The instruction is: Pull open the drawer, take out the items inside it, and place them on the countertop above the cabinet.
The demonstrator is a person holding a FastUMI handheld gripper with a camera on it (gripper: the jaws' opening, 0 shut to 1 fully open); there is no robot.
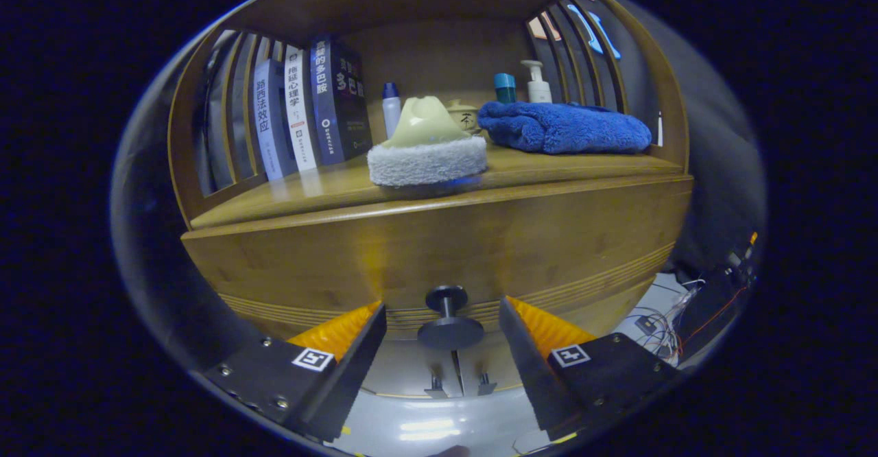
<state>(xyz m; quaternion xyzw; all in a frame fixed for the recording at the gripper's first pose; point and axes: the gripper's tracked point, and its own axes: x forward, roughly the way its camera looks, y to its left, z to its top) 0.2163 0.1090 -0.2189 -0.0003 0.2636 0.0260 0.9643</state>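
The gripper (442, 320) is hovering with its fingers spread wide, the dark drawer knob (447, 314) sitting between them and seemingly untouched by either, though the fisheye is making that hard to judge. The wooden drawer front (439, 251) is lying closed under the countertop (302, 193). At the countertop's front edge a round scrubbing pad with a pale handle (426, 147) is standing, a folded blue towel (564, 128) is lying toward its right end, and upright books (309, 103) are standing at its left end.

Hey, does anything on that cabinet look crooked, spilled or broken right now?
Nothing stands out. The books stand upright, the scrubber sits flat near the countertop edge, the blue towel lies bunched beside it, and the bottles behind are upright. The drawer looks shut, its knob between the open gripper fingers.
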